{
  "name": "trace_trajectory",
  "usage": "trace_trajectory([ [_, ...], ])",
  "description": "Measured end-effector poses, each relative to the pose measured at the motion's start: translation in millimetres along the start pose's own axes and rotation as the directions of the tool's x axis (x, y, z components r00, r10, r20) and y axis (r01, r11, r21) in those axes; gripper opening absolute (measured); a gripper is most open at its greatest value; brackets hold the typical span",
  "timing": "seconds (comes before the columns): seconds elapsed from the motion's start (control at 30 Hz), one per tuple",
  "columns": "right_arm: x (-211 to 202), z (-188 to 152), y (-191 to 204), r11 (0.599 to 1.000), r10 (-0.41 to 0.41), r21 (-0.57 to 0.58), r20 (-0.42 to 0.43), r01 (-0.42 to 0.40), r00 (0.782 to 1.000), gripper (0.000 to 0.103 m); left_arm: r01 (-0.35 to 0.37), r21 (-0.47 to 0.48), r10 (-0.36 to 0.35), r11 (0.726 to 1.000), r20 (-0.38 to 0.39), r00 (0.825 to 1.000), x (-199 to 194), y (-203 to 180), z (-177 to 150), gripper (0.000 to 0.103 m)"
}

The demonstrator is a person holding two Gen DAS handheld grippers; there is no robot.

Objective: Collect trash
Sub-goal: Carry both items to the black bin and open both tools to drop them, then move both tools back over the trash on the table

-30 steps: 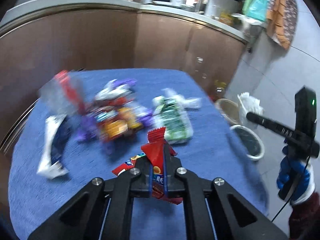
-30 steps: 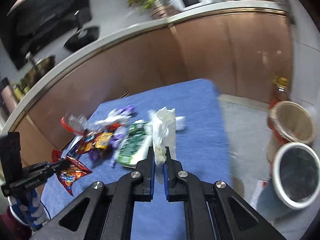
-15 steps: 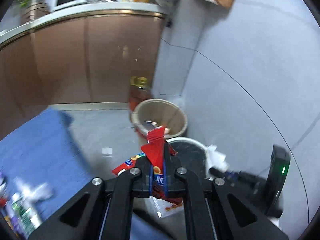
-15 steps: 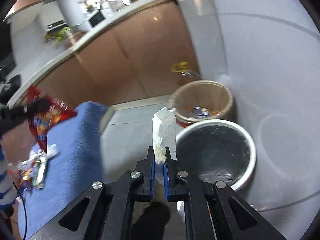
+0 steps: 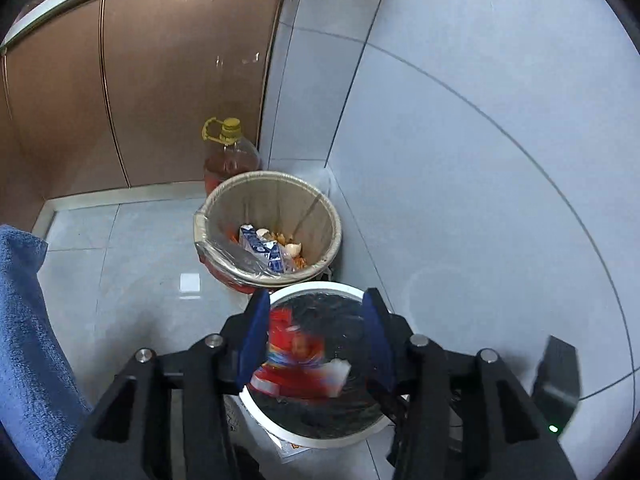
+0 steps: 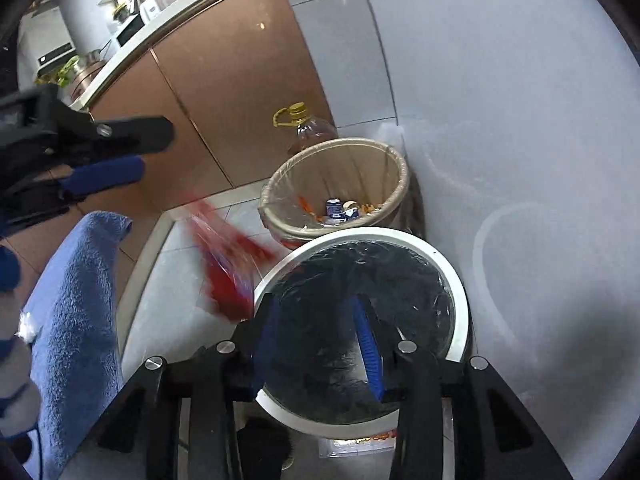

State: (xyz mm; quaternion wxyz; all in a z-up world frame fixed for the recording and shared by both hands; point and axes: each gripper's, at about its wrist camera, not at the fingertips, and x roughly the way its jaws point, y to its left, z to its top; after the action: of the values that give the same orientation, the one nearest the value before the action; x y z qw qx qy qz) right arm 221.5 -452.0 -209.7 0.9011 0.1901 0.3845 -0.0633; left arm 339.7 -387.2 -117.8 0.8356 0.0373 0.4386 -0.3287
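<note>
Wrapper (image 5: 294,354): red, blurred, loose between my left fingers, over the black-lined bin (image 5: 320,292).
Left view, change: a second ago my left gripper (image 5: 316,342) clamped this wrapper above the blue table; its jaws have just been opening and the pads no longer press it. I judge it is dropping into the bin.
Left view, tissue (image 5: 338,372): white scrap beside the wrapper, under my right-hand pad; probably the one from my other hand.
Left view, count: two bins, the tan bin (image 5: 224,204) beyond my fingertips holding a carton and eggshell; one oil bottle (image 5: 230,152) behind it.
Right view, change: my right gripper (image 6: 316,344) pinched the tissue half a second ago; its jaws have just been opening and nothing sits between them now.
Right view, wrapper: red smear left of my fingers, at the bin rim, below my left gripper.
Right view, count: two bins, one bottle, one blue cloth (image 6: 76,300) far left.
Task meaning: both pieces released; the pile on the table comes next, I judge.
</note>
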Motion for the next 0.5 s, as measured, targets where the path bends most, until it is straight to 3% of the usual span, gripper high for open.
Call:
trace_trajectory([
  [0.2, -26, -3, 9, 1.0, -0.019, -0.019, 0.033, 0.02, 0.999, 0.039, 0.005, 0.0, -0.005, 1.0, 0.04, 0.999, -27, 7, -5, 0.046],
  [0.5, -107, 4, 64, 0.994, 0.052, -0.103, 0.15, -0.037, 0.987, 0.045, -0.018, -0.022, 0.022, 1.0, 0.19, 0.982, -146, 16, -25, 0.046],
])
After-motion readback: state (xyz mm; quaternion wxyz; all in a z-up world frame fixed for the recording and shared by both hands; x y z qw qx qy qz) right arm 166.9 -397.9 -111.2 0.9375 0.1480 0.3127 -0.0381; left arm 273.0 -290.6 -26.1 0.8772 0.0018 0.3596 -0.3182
